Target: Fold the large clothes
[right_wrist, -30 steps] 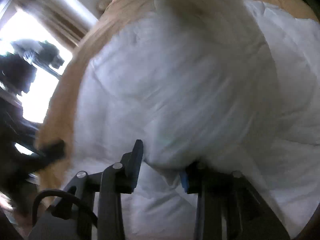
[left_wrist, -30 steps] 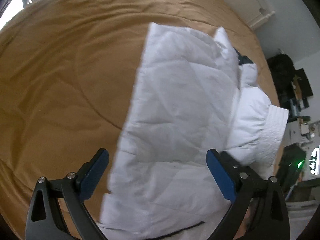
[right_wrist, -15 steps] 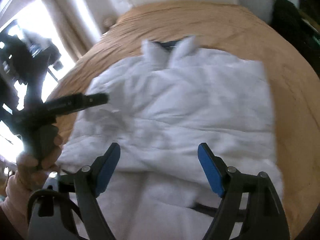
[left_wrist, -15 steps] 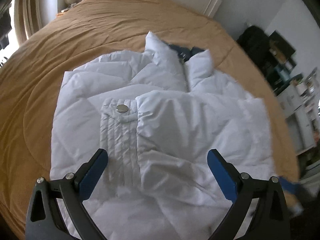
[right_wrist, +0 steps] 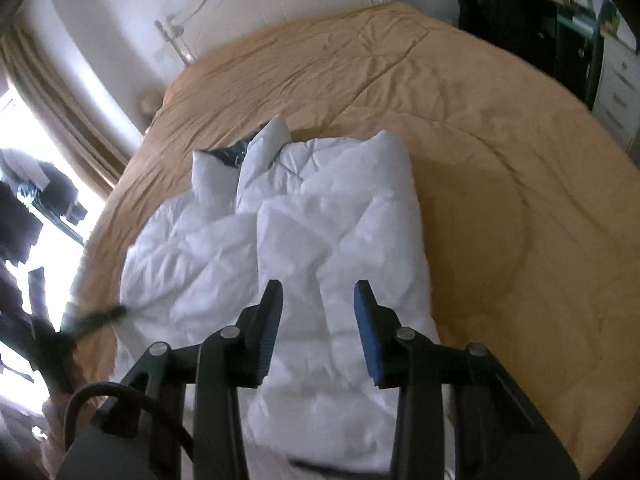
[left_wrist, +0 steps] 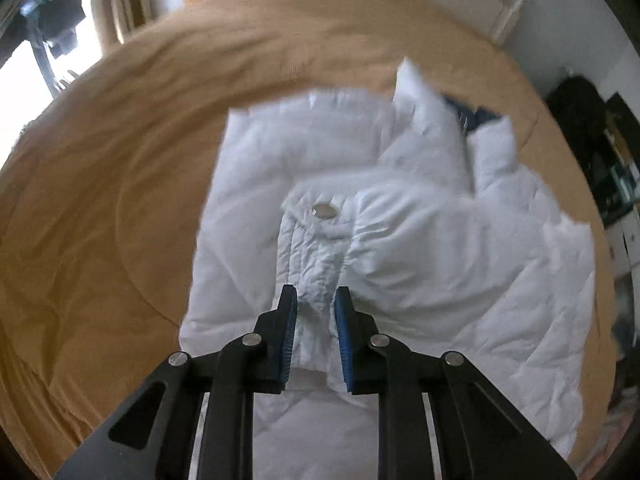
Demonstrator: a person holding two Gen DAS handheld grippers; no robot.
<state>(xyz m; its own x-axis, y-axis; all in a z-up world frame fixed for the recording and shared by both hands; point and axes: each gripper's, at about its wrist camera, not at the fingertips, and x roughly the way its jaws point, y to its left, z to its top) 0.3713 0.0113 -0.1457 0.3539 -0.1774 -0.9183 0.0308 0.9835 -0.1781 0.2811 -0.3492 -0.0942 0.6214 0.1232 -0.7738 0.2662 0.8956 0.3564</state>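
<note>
White puffer jacket [left_wrist: 400, 240] lies spread on the tan bedspread [left_wrist: 120, 200], collar twd the headboard. Left gripper [left_wrist: 316, 300] sits low over the ribbed cuff [left_wrist: 312, 264], jaws pinched in on a fold of it. Right gripper [right_wrist: 318, 292] hangs above the jacket's near part w/ jaws apart, nothing between them.

White quilted puffer jacket [left_wrist: 420, 240]: diamond stitching, ribbed cuff with round silver snap button [left_wrist: 324, 211], dark navy lining at collar. Bed with tan-orange quilted cover [left_wrist: 120, 200]: faint curved stitch lines. Both black grippers: blue pads [right_wrist: 370, 332].
</note>
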